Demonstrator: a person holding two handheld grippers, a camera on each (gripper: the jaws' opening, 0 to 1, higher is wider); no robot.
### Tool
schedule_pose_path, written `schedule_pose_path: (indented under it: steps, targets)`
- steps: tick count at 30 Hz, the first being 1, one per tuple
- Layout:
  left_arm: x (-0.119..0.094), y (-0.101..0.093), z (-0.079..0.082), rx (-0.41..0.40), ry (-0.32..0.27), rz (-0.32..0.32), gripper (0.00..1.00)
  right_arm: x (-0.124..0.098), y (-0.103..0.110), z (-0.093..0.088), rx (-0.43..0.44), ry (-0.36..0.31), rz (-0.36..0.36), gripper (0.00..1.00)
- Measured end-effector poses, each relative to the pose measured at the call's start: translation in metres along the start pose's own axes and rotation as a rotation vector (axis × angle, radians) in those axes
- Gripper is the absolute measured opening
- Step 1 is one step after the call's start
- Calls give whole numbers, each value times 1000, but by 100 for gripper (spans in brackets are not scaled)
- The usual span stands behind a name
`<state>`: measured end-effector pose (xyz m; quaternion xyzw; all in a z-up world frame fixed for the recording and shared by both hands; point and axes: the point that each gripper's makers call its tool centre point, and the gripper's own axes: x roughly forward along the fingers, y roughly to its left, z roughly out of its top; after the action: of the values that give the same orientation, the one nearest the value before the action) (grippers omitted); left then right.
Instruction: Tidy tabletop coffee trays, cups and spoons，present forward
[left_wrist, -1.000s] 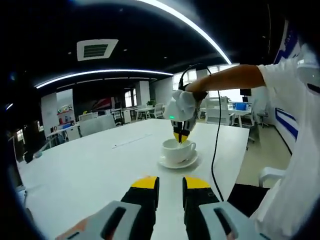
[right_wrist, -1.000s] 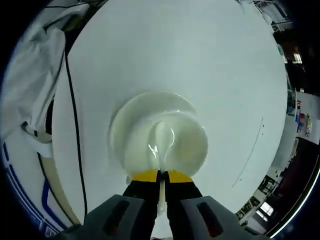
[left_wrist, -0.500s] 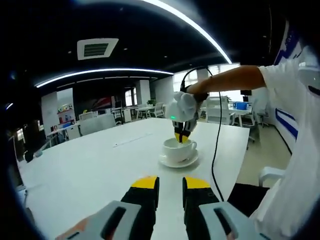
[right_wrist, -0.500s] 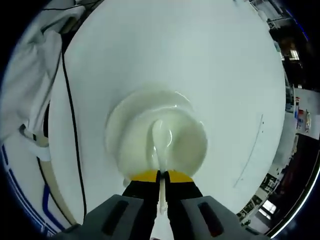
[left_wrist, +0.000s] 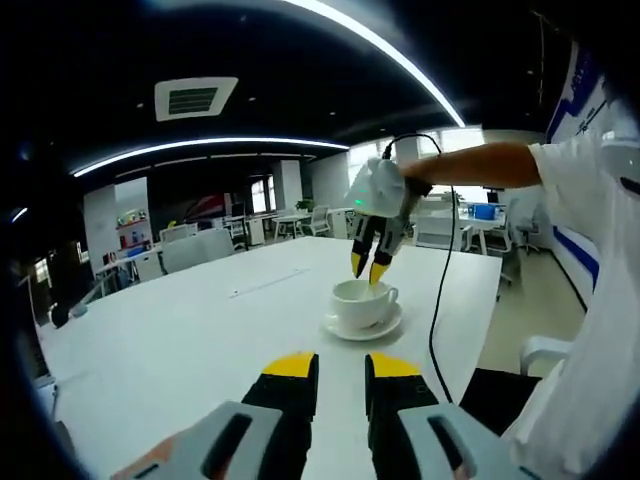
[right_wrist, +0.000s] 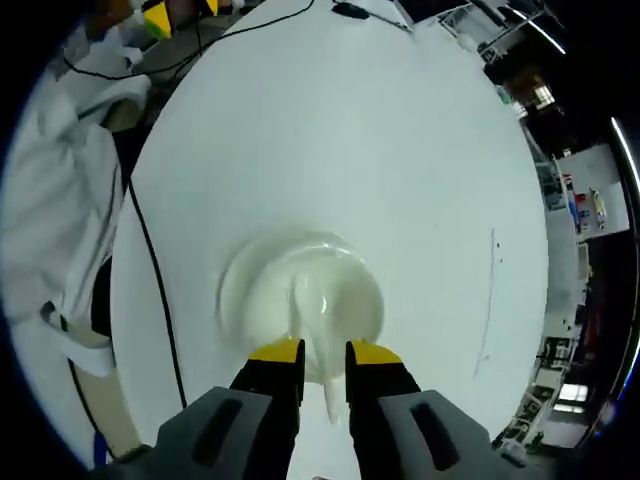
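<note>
On the white office table (left_wrist: 180, 330) we've got the spoon (right_wrist: 318, 330) lying in the cup (left_wrist: 362, 302) on its saucer (left_wrist: 388, 328), R gripper (right_wrist: 324, 352) spread wide just above, L gripper (left_wrist: 340, 366) narrow & empty; spoon step looks done, next: present forward.

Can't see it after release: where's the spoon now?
In the right gripper view, the spoon rests in the cup, handle pointing between the open right gripper.
</note>
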<state>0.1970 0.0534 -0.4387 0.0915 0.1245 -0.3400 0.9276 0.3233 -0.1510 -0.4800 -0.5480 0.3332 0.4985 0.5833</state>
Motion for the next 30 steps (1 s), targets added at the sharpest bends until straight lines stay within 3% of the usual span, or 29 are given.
schedule_pose_path:
  steps: [2,5,11,15,20,26,30]
  targets:
    - [1,2,3,0,-7,2,21,-12,-3,2,44,-52,-25,17]
    - [3,5,7,-2,-18,1,21,-30,-6,3,31,-108,-71,17]
    - [2,8,16,-11,-43,5,21,-66,-15,0,95,-224,-137,19]
    - [1,11,18,-5,-51,19,21,-91,-22,-2,174,-366,-208,19]
    - [1,13,19,1,-50,26,21,-119,-23,-18,268,-499,-293,19]
    - [2,23,27,9,-101,78,20,-159,-18,-41,400,-706,-438,19]
    - [3,31,26,-12,-131,112,20,-180,-13,-62,476,-785,-532,19]
